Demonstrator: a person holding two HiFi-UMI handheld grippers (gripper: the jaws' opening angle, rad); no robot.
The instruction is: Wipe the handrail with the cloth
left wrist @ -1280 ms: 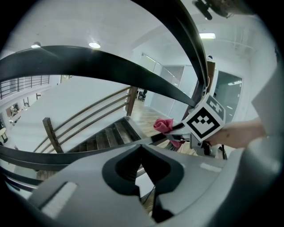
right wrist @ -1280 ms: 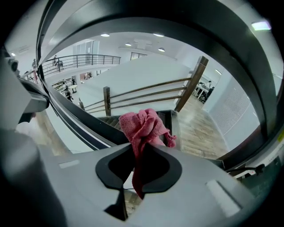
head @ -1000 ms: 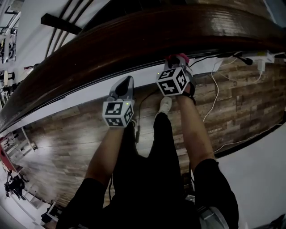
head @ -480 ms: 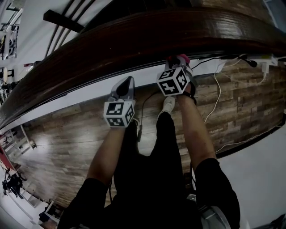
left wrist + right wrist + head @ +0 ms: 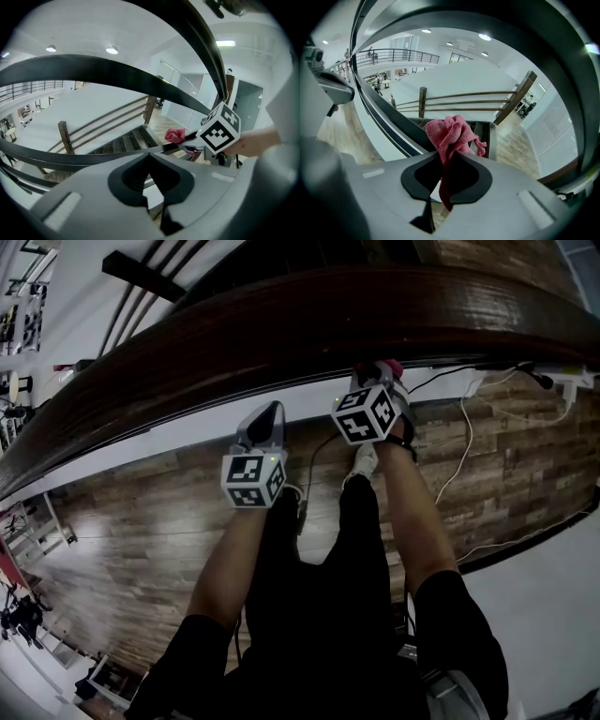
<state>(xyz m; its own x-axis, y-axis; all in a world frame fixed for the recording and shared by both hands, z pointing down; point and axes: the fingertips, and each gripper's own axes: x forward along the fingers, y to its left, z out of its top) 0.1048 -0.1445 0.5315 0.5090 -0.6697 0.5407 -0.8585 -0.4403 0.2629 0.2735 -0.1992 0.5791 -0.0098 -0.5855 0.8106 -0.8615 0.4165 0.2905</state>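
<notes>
Two grippers below the handrail (image 5: pixel 281 324): our right gripper (image 5: pixel 444 161) pinches the pink cloth (image 5: pixel 452 133) between its fingers; our left gripper (image 5: pixel 149 154), fingers together, holds nothing.

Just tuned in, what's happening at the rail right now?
A person stands at the dark wooden handrail, one tool in each hand. The right hand-held gripper is shut on a pink cloth, held at the rail's near edge. The left hand-held gripper is shut and empty, just short of the rail.

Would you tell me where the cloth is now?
In the head view the cloth is pinched in the right gripper at the handrail, right of the left gripper.
</notes>
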